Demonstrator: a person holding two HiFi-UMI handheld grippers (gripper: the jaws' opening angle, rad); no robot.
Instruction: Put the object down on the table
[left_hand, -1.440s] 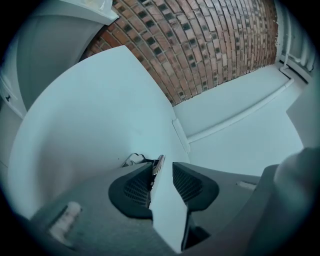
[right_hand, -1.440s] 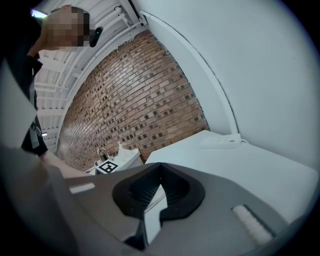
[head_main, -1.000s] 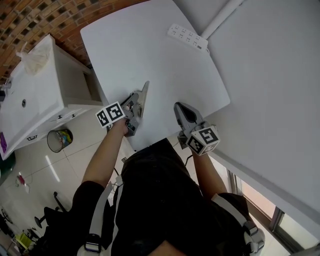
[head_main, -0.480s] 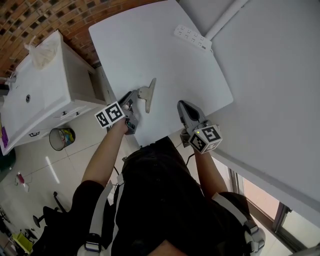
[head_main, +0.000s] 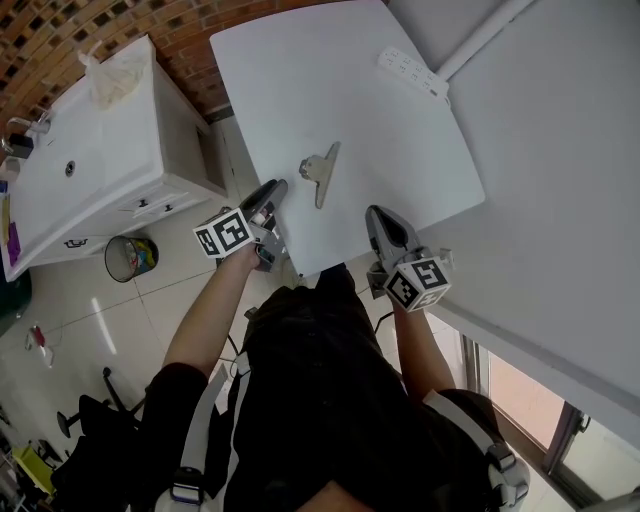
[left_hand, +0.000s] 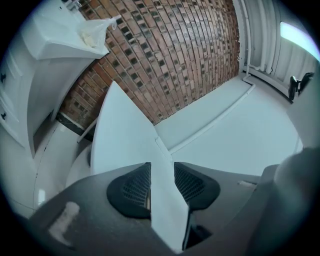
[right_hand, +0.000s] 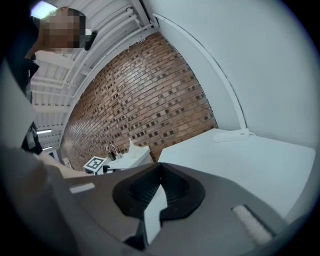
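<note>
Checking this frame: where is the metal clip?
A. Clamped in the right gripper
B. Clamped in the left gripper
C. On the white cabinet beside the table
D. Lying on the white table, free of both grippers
D: the clip lies on the white table, just ahead of the left gripper, whose jaws stand apart with nothing between them, and apart from the right gripper.

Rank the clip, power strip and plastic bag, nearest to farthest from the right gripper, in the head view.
1. Clip, on the table, ahead-left of the right gripper.
2. Power strip, at the table's far edge.
3. Plastic bag, far left on the cabinet.
</note>
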